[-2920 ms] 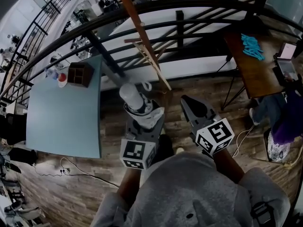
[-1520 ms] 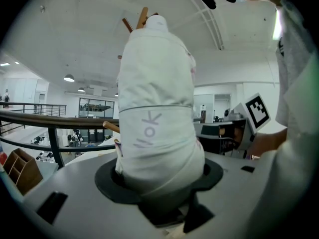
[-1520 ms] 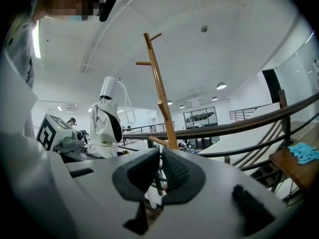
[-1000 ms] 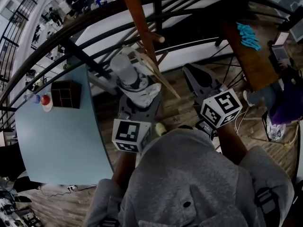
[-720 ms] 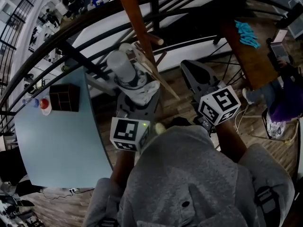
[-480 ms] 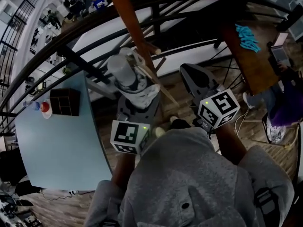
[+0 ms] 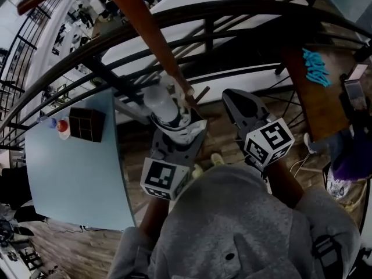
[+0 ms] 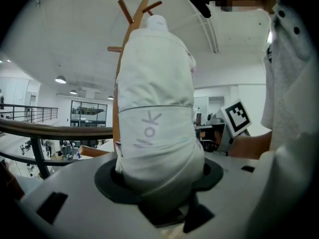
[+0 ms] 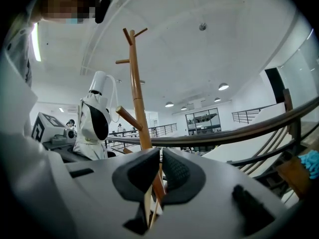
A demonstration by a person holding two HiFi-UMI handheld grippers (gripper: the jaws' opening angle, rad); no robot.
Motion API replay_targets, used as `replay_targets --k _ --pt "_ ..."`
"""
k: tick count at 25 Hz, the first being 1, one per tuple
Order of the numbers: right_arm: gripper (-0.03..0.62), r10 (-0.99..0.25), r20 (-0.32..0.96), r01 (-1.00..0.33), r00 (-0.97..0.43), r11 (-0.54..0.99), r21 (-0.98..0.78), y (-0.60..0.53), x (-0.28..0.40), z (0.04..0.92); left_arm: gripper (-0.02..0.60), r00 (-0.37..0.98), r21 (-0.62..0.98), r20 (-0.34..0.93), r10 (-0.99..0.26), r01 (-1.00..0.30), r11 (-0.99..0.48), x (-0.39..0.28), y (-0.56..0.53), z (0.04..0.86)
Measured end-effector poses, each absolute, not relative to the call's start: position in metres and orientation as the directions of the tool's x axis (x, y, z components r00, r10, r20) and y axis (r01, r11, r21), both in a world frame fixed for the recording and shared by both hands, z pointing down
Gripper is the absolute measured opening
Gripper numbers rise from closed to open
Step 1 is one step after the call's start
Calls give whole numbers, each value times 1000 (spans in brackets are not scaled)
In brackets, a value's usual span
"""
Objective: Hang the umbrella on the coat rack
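Between the jaws of your left gripper (image 7: 173,133) the folded white umbrella (image 7: 164,103) stands upright, clamped around its lower body, its top close beside a peg of the wooden coat rack (image 7: 142,31). Your right gripper (image 7: 239,102) hangs alongside, jaws nearly together on nothing. A dark railing (image 7: 244,7) curves behind the rack, and a pale blue counter (image 7: 75,173) lies to your left.

The head view is dim and low-contrast, while the gripper views are bright under ceiling lamps (image 9: 223,86) — all fisheye-bent, theirs black-cornered.
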State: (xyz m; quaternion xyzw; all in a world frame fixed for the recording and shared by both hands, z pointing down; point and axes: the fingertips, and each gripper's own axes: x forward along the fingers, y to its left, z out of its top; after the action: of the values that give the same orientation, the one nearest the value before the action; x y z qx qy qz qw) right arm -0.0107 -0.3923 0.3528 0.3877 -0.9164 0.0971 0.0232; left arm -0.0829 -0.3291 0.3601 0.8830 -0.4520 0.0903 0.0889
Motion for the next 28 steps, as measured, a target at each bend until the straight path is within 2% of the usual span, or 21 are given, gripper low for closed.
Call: replay_targets --k 7,11,16,28 --pt "31 -660 108 -669 -743 725 -166 -398 -9 356 261 590 17 239 -771 -796 -605 -61 -316 356" --pt "31 -644 100 -651 -758 740 -170 -397 -5 356 261 531 -46 279 -800 -825 -564 -62 -319 363" --pt "31 -643 94 -648 -760 740 -180 -395 0 358 261 491 30 285 -823 -863 -504 -80 -327 372" --pt "31 -634 94 -640 -767 748 -176 -397 -3 358 262 445 13 323 -835 -885 -466 -105 -331 386"
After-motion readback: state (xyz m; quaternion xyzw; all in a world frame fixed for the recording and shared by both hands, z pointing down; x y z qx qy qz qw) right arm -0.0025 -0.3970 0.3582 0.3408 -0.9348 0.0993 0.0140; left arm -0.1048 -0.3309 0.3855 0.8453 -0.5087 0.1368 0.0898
